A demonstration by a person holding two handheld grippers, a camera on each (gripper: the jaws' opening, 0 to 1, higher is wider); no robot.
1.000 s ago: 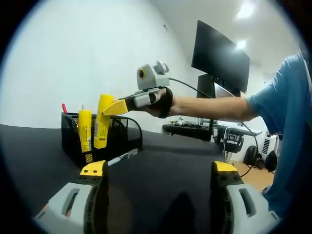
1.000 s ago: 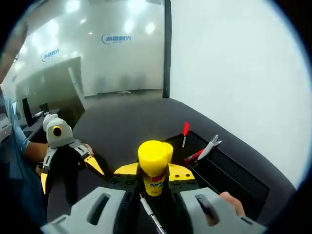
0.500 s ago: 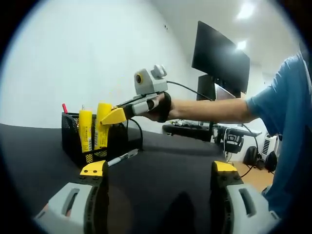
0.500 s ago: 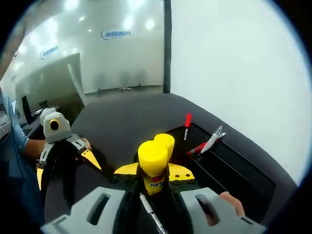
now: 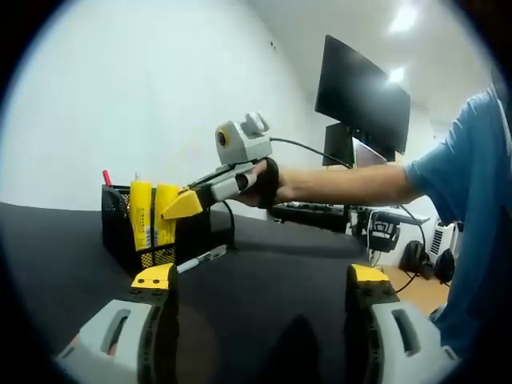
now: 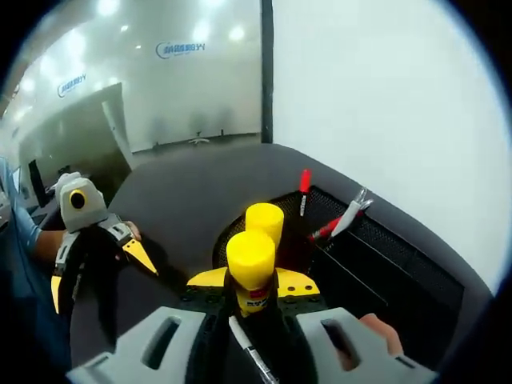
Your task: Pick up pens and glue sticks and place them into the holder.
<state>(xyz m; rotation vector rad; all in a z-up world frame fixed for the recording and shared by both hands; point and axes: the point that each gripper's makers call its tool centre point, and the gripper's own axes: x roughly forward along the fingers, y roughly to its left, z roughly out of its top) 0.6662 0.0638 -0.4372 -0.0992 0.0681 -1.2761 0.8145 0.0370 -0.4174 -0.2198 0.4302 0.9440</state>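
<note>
A black mesh holder (image 5: 128, 240) stands on the dark table, with a yellow glue stick (image 5: 140, 212) and a red pen (image 5: 106, 178) upright in it. My right gripper (image 5: 184, 205) reaches in from the right, shut on a second yellow glue stick (image 5: 166, 214) that is low inside the holder beside the first. In the right gripper view that held glue stick (image 6: 250, 268) sits between my right gripper (image 6: 250, 282) jaws, just before the other glue stick (image 6: 265, 220). A pen (image 5: 202, 258) lies on the table by the holder. My left gripper (image 5: 260, 278) is open and holds nothing.
More red and silver pens (image 6: 342, 222) lean in the holder's far compartment (image 6: 384, 256). My left gripper (image 6: 96, 276) shows at left, held by a hand. A monitor (image 5: 360, 92) and office chair (image 5: 384, 232) stand beyond the table. White wall lies behind the holder.
My right gripper has moved down and toward the holder, lowering the glue stick from above the rim into it beside the first stick. The left gripper has stayed still.
</note>
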